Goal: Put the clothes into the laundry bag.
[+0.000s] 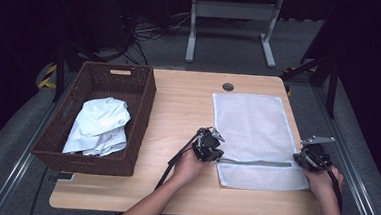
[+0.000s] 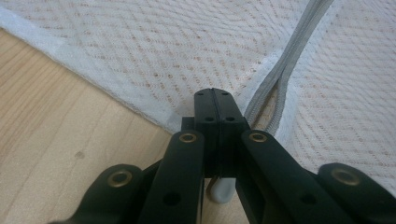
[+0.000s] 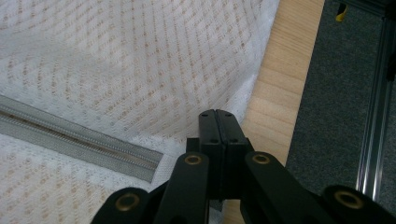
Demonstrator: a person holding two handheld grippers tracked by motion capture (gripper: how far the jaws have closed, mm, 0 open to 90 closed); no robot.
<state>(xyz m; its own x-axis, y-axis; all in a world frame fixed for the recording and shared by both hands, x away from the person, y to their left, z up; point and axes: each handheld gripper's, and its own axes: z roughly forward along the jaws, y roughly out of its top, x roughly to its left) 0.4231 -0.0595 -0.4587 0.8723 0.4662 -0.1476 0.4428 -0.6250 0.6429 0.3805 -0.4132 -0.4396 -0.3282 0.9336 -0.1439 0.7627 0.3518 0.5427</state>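
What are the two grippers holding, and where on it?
Both pinch the white mesh bag. The left gripper grips its left edge by the zipper's end; the right gripper grips the right edge by the other end.

we see a light wooden table [image 1: 178,112] on grey carpeted floor [image 1: 16,142]. a dark woven basket [image 1: 144,89] rests on the table's surface at about nine o'clock from its centre, reaching the left edge. a white mesh laundry bag [image 1: 250,126] lies flat at about three o'clock, its grey zipper [image 1: 255,162] running across near the six o'clock edge. a small dark round grommet [image 1: 228,87] sits at twelve o'clock.
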